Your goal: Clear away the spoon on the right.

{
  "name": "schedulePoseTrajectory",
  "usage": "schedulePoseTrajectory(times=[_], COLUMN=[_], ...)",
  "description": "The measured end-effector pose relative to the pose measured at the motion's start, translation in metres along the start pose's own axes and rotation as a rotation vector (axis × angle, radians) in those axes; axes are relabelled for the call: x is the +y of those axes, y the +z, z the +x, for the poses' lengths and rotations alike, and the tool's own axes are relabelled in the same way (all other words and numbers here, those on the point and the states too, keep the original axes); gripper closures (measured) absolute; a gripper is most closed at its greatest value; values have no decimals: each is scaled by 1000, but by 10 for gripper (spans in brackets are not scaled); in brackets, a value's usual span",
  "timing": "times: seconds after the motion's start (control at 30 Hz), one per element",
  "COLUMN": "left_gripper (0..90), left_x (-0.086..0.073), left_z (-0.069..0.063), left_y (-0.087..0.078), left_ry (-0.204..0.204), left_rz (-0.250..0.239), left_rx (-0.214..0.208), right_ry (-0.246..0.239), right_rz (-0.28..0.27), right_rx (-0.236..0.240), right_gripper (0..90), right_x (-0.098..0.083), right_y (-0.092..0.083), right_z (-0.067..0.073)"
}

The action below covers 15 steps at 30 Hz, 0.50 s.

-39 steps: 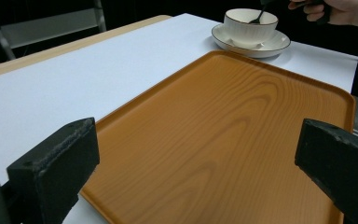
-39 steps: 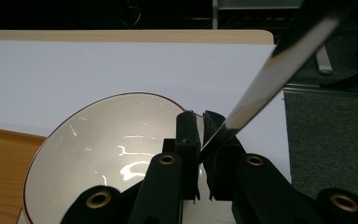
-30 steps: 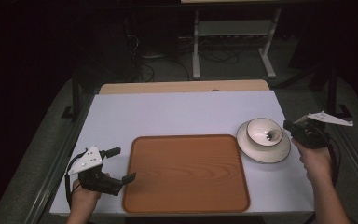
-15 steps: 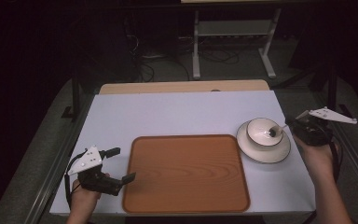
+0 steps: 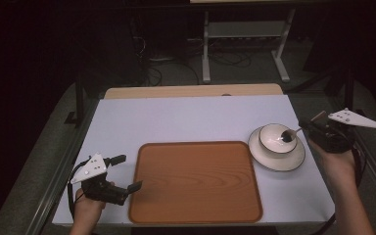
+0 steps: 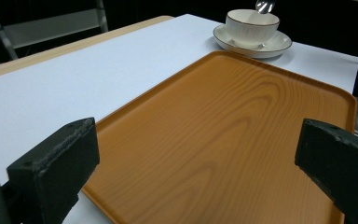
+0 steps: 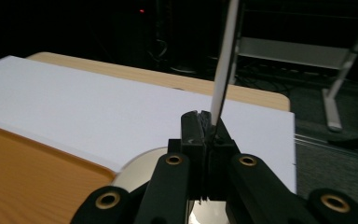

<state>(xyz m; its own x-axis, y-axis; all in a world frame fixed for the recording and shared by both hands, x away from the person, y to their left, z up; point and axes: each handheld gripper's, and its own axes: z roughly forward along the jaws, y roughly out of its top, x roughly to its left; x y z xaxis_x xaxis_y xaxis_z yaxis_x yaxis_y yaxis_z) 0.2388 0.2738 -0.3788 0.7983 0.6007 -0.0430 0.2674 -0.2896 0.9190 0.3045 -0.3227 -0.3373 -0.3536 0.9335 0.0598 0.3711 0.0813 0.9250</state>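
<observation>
1. Holding item: right claw (image 5: 307,128), jaws clenched on the handle of a spoon (image 5: 290,135); the spoon's head hangs over the cup (image 5: 277,138), whether touching inside is hard to tell.
2. Cup: upright on its saucer (image 5: 259,157), on the white table (image 5: 186,120), just right of the wooden tray (image 5: 196,181).
3. Left claw (image 5: 126,173): released, jaws wide apart, empty, at the tray's near-left corner.
4. Handling note: likely lifting the spoon out or setting it in; keep the grip firm and the handle steady, clearing the cup rim without tipping it.
</observation>
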Motion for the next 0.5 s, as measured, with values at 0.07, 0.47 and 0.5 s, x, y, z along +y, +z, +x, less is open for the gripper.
schedulePoseTrajectory(times=[0.07,0.47,0.5], left_gripper=[0,0,0], left_x=[0,0,0], left_z=[0,0,0], left_y=[0,-1,-1], left_ry=[1,-1,-1], left_rz=[0,-3,-3], left_rx=[1,0,0], right_ry=[-5,-73,-80], right_rz=[-2,31,34], right_rx=[21,134,146], right_gripper=[878,878,878], right_x=[3,10,11], right_y=[-2,-1,-1], right_z=[4,26,28])
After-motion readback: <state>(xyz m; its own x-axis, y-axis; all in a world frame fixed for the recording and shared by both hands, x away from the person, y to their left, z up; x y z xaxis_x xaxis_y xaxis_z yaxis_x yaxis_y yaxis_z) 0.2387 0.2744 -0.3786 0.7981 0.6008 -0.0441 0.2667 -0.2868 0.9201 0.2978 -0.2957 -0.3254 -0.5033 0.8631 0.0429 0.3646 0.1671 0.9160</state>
